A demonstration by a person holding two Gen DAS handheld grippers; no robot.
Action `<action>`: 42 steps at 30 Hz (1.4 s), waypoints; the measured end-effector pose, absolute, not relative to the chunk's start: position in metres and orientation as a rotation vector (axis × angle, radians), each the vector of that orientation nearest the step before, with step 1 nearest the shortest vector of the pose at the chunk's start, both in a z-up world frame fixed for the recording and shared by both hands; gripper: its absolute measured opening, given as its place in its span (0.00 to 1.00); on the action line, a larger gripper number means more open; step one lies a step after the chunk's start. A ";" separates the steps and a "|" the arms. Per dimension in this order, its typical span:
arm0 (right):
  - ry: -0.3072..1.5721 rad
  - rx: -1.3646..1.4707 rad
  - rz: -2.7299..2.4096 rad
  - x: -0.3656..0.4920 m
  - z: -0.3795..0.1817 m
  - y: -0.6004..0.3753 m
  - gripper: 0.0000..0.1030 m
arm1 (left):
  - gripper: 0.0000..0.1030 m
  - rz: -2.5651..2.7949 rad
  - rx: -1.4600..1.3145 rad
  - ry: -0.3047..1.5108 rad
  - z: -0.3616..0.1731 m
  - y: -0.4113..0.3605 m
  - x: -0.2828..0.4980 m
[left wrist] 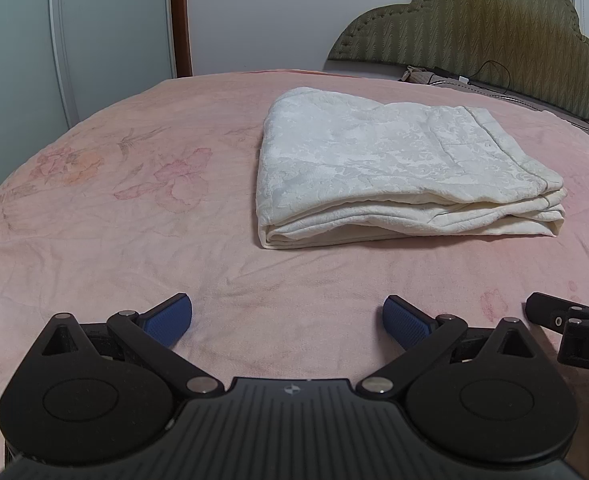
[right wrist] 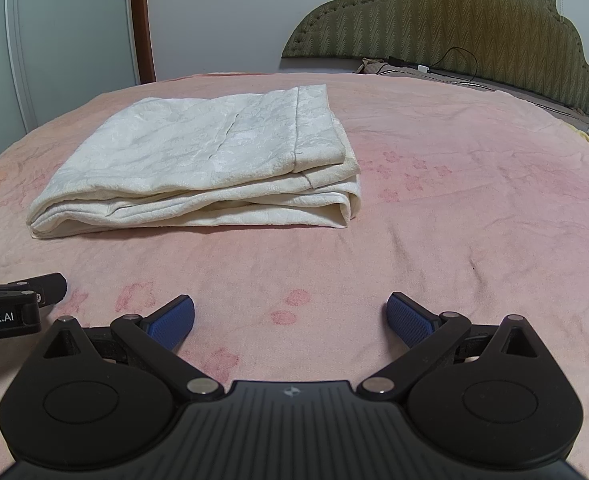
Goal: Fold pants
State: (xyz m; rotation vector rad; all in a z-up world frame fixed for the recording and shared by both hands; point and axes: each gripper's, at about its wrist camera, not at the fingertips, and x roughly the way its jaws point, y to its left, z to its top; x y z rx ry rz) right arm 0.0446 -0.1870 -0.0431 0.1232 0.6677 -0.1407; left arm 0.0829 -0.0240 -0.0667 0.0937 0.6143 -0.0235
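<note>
Cream-white patterned pants lie folded into a flat rectangular stack on the pink bedspread, a little ahead and to the right in the left wrist view. In the right wrist view the same pants sit ahead and to the left. My left gripper rests open low over the bedspread, short of the stack, nothing between its blue pads. My right gripper is open too and holds nothing. Each gripper shows at the edge of the other's view: the right one, the left one.
The pink floral bedspread covers the bed all around the stack. A padded olive headboard stands at the back right with a black cable and small items at its foot. A white wardrobe stands at the left.
</note>
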 end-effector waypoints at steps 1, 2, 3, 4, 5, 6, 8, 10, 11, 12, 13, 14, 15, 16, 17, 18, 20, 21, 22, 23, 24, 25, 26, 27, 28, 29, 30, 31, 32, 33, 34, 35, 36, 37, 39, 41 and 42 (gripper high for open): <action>0.666 0.124 -0.143 0.044 -0.043 -0.187 1.00 | 1.00 -0.023 0.094 0.614 -0.067 -0.024 0.083; 0.666 0.125 -0.150 0.044 -0.043 -0.188 1.00 | 1.00 -0.024 0.093 0.614 -0.067 -0.024 0.083; 0.666 0.127 -0.152 0.044 -0.043 -0.188 1.00 | 1.00 -0.024 0.093 0.614 -0.067 -0.024 0.083; 0.667 0.125 -0.154 0.044 -0.043 -0.188 1.00 | 1.00 -0.024 0.093 0.614 -0.067 -0.024 0.083; 0.668 0.120 -0.159 0.045 -0.043 -0.187 1.00 | 1.00 -0.024 0.093 0.614 -0.067 -0.024 0.083; 0.669 0.116 -0.162 0.045 -0.043 -0.187 1.00 | 1.00 -0.024 0.093 0.614 -0.067 -0.024 0.083; 0.663 0.110 -0.188 0.043 -0.042 -0.188 1.00 | 1.00 -0.024 0.093 0.614 -0.067 -0.024 0.083; 0.656 0.106 -0.233 0.042 -0.042 -0.189 1.00 | 1.00 -0.024 0.093 0.614 -0.067 -0.024 0.083; 0.653 0.105 -0.253 0.041 -0.042 -0.190 1.00 | 1.00 -0.024 0.093 0.615 -0.067 -0.024 0.083; 0.654 0.104 -0.258 0.041 -0.042 -0.190 1.00 | 1.00 -0.024 0.093 0.615 -0.067 -0.024 0.083; 0.662 0.104 -0.252 0.043 -0.042 -0.190 1.00 | 1.00 -0.024 0.093 0.615 -0.067 -0.024 0.083; 0.668 0.106 -0.242 0.043 -0.043 -0.192 1.00 | 1.00 -0.024 0.093 0.615 -0.067 -0.024 0.083; 0.669 0.111 -0.238 0.043 -0.043 -0.193 1.00 | 1.00 -0.024 0.093 0.615 -0.067 -0.024 0.083; 0.670 0.119 -0.235 0.043 -0.043 -0.194 1.00 | 1.00 -0.024 0.093 0.615 -0.067 -0.024 0.083; 0.671 0.125 -0.232 0.044 -0.043 -0.195 1.00 | 1.00 -0.024 0.093 0.615 -0.067 -0.024 0.083; 0.670 0.128 -0.231 0.044 -0.044 -0.196 1.00 | 1.00 -0.024 0.094 0.615 -0.067 -0.024 0.083; 0.670 0.128 -0.231 0.043 -0.044 -0.196 1.00 | 1.00 -0.024 0.093 0.615 -0.067 -0.024 0.083; 0.670 0.129 -0.230 0.044 -0.044 -0.197 1.00 | 1.00 -0.024 0.094 0.614 -0.067 -0.024 0.083; 0.670 0.129 -0.230 0.044 -0.044 -0.197 1.00 | 1.00 -0.024 0.093 0.615 -0.067 -0.024 0.083; 0.670 0.129 -0.230 0.043 -0.044 -0.197 1.00 | 1.00 -0.024 0.093 0.615 -0.067 -0.024 0.083; 0.670 0.129 -0.230 0.043 -0.044 -0.197 1.00 | 1.00 -0.024 0.093 0.615 -0.067 -0.024 0.083; 0.670 0.129 -0.230 0.043 -0.044 -0.197 1.00 | 1.00 -0.024 0.093 0.615 -0.067 -0.024 0.083; 0.670 0.129 -0.230 0.043 -0.044 -0.197 1.00 | 1.00 -0.023 0.093 0.615 -0.067 -0.024 0.083; 0.670 0.129 -0.230 0.043 -0.044 -0.197 1.00 | 1.00 -0.024 0.093 0.615 -0.067 -0.024 0.083; 0.670 0.129 -0.230 0.043 -0.044 -0.197 1.00 | 1.00 -0.024 0.093 0.615 -0.067 -0.024 0.083; 0.670 0.129 -0.230 0.043 -0.044 -0.197 1.00 | 1.00 -0.024 0.093 0.615 -0.067 -0.023 0.083; 0.670 0.129 -0.230 0.043 -0.044 -0.197 1.00 | 1.00 -0.024 0.092 0.615 -0.067 -0.024 0.083; 0.670 0.129 -0.230 0.043 -0.044 -0.197 1.00 | 1.00 -0.024 0.093 0.615 -0.067 -0.023 0.083; 0.670 0.129 -0.230 0.043 -0.044 -0.197 1.00 | 1.00 -0.024 0.093 0.615 -0.067 -0.023 0.083; 0.670 0.130 -0.230 0.043 -0.044 -0.197 1.00 | 1.00 -0.024 0.093 0.615 -0.067 -0.024 0.083; 0.670 0.130 -0.230 0.043 -0.044 -0.197 1.00 | 1.00 -0.024 0.093 0.615 -0.067 -0.023 0.083; 0.670 0.129 -0.230 0.043 -0.044 -0.197 1.00 | 1.00 -0.024 0.093 0.615 -0.067 -0.023 0.083; 0.670 0.129 -0.230 0.043 -0.044 -0.197 1.00 | 1.00 -0.024 0.092 0.615 -0.067 -0.024 0.083; 0.670 0.129 -0.230 0.043 -0.044 -0.197 1.00 | 1.00 -0.024 0.092 0.615 -0.067 -0.024 0.083; 0.670 0.129 -0.230 0.043 -0.044 -0.197 1.00 | 1.00 -0.024 0.091 0.615 -0.067 -0.024 0.083; 0.670 0.130 -0.230 0.043 -0.044 -0.197 1.00 | 1.00 -0.024 0.092 0.615 -0.067 -0.024 0.083; 0.670 0.130 -0.230 0.043 -0.044 -0.197 1.00 | 1.00 -0.024 0.092 0.615 -0.067 -0.024 0.082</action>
